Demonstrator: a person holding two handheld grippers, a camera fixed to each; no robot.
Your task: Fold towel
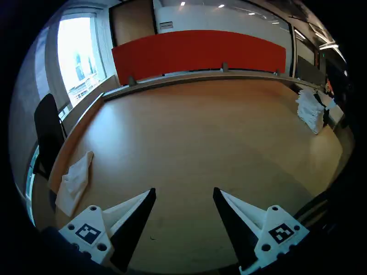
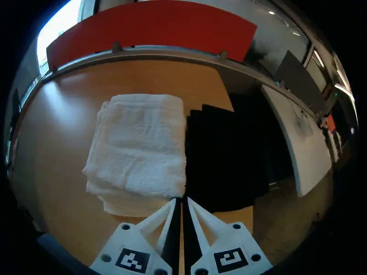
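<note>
We start with the counter (image 1: 197, 137), broad and bare through its middle, with the cloth pushed out to its margins, and that is where the trouble lies. In the right gripper view the folded stack (image 2: 137, 142) of white towels sits with its right side along the counter's edge, and a dark gap (image 2: 225, 156) drops away just beside it. A sideways nudge there could tip the upper layers over the edge and undo finished folds. In the left gripper view a white pile (image 1: 309, 110) lies at the far right margin, well apart from that gripper. The towel we take to be next, the loose towel (image 1: 73, 183), lies rumpled at the counter's left edge near a black chair (image 1: 48, 123). If we drag it by one corner it could slide off the counter before it is spread flat, and a careless pinch might catch two layers, leaving a crooked fold. The left gripper (image 1: 183, 190) is spread wide over bare wood with nothing between its fingers, so it must swing well to its left to reach that cloth. The right gripper (image 2: 181, 199) is closed to a sliver, its tips right at the near corner of the stack. We cannot tell whether they nip the terry. If they do, lifting away could pull the top towel askew.
</note>
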